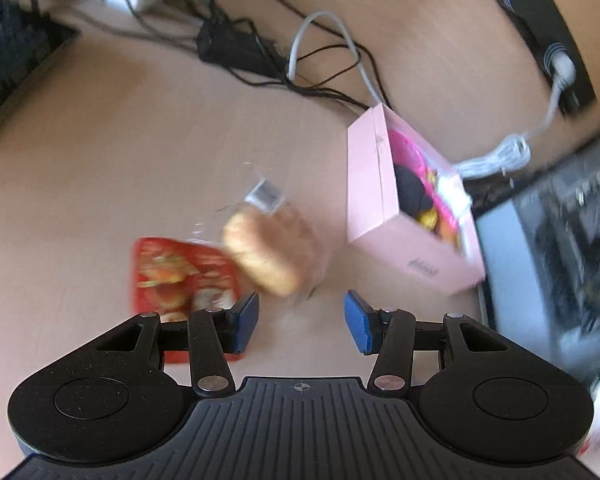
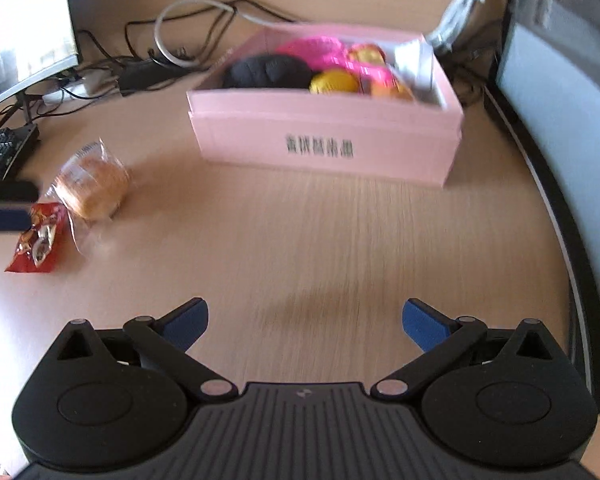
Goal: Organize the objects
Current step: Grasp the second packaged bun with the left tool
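A pink box stands on the wooden desk and holds several snacks, pink, black and yellow; it also shows in the left wrist view. A bun in clear wrap and a red snack packet lie on the desk left of the box; both show in the right wrist view, the bun beside the red packet. My left gripper is open and empty, just short of the bun. My right gripper is open and empty over bare desk, in front of the box.
Tangled black and white cables lie behind the box. A monitor and a keyboard are at the left. A dark computer case stands at the right, by the desk's black edge.
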Demonstrator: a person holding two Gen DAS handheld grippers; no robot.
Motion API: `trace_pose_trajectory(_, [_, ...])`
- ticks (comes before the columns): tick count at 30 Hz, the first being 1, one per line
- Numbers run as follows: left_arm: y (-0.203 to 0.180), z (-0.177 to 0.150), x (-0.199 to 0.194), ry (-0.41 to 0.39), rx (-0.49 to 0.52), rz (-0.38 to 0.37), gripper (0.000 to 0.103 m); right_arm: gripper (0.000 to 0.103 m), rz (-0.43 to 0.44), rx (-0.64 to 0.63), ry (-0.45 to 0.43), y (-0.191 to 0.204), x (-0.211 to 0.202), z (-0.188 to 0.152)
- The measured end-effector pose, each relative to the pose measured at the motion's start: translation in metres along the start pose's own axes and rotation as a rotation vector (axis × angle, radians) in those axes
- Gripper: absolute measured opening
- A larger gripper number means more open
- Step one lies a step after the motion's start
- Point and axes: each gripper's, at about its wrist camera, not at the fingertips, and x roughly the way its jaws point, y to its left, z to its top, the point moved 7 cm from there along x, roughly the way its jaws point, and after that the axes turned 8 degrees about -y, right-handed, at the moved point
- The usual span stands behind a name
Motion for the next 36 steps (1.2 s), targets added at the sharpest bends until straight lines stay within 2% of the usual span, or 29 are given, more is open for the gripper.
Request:
trace_pose_trajectory(2, [-0.001, 0.009, 0.015, -0.015, -0.039, 0.031, 0.051, 0.103, -0.012, -0.004, -0.015, 0.002, -0.002, -0.002])
trace_pose_trajectory(4, [-0.003, 0.021, 0.029, -0.043, -0.032, 0.076, 0.051, 0.103, -0.022, -0.02, -0.021, 0.004, -0.003, -0.006])
trace_pose_trajectory(9, [-0.007, 0.035, 0.069, -0.032, 0.091, 0.181, 0.052, 0.103, -0.025, -0.05, -0.036, 0.01, -0.009, -0.012])
trace_pose_trajectory(10, [-0.007, 0.036, 0.077, -0.032, 0.109, 0.195, 0.058, 0.103, -0.023, -0.05, -0.034, 0.011, -0.009, -0.013])
trace_pose_trajectory(11, [-0.008, 0.038, 0.083, -0.038, 0.114, 0.193, 0.06, 0.103, -0.022, -0.048, -0.031, 0.012, -0.01, -0.013])
trace_pose_trajectory(14, [-0.014, 0.044, 0.096, -0.066, 0.158, 0.196, 0.061, 0.103, -0.023, -0.043, -0.019, 0.011, -0.01, -0.013])
trace_pose_trajectory(19, [-0.028, 0.045, 0.119, -0.063, 0.231, 0.192, 0.061, 0.103, -0.023, -0.049, -0.014, 0.013, -0.011, -0.014])
trace_pose_trajectory(22, [-0.033, 0.051, 0.126, -0.093, 0.26, 0.177, 0.057, 0.103, -0.012, -0.066, -0.022, 0.013, -0.012, -0.016])
trace_pose_trajectory(23, [-0.034, 0.053, 0.126, -0.099, 0.265, 0.174, 0.051, 0.103, -0.004, -0.075, -0.029, 0.014, -0.014, -0.017])
trace_pose_trajectory(26, [-0.039, 0.055, 0.114, -0.119, 0.251, 0.134, 0.048, 0.103, 0.022, -0.102, -0.036, 0.013, -0.016, -0.019])
trace_pose_trajectory(29, [-0.037, 0.047, 0.081, -0.118, 0.237, 0.095, 0.048, 0.103, 0.028, -0.106, -0.032, 0.014, -0.015, -0.017])
trace_pose_trajectory(32, [-0.018, 0.032, 0.04, -0.107, 0.26, 0.072, 0.048, 0.103, 0.013, -0.083, -0.01, 0.017, -0.012, -0.012])
trace_pose_trajectory(36, [0.017, 0.016, -0.011, -0.099, 0.254, 0.031, 0.048, 0.103, 0.087, -0.089, 0.014, 0.043, -0.008, -0.003])
